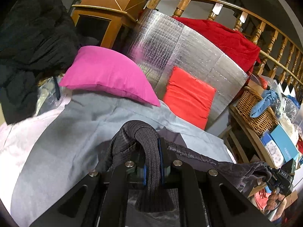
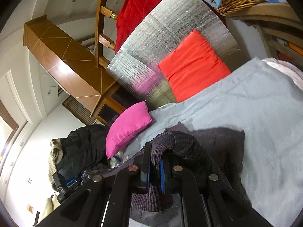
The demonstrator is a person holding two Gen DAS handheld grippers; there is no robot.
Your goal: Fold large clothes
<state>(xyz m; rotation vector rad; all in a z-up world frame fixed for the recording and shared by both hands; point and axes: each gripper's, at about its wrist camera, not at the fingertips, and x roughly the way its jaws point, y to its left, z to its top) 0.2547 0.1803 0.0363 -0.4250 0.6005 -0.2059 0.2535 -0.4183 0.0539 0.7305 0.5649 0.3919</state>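
A dark grey garment with a ribbed knit band (image 1: 149, 151) is held up above a light grey sheet (image 1: 62, 136) on a bed. My left gripper (image 1: 152, 170) is shut on the ribbed band, which bulges over the fingers. The garment's hem (image 1: 198, 158) stretches right to my right gripper (image 1: 278, 176), held in a hand. In the right wrist view my right gripper (image 2: 154, 172) is shut on the same ribbed band (image 2: 161, 151), above the sheet (image 2: 246, 104). The left gripper (image 2: 64, 185) shows at lower left there.
A pink pillow (image 1: 108, 73) and an orange-red cushion (image 1: 187, 96) lie at the bed's far side against a silver foil panel (image 1: 189, 49). A black coat (image 1: 32, 43) hangs left. A wicker basket (image 1: 253, 111) and boxes stand right. A wooden railing (image 1: 265, 34) carries a red cloth (image 1: 223, 36).
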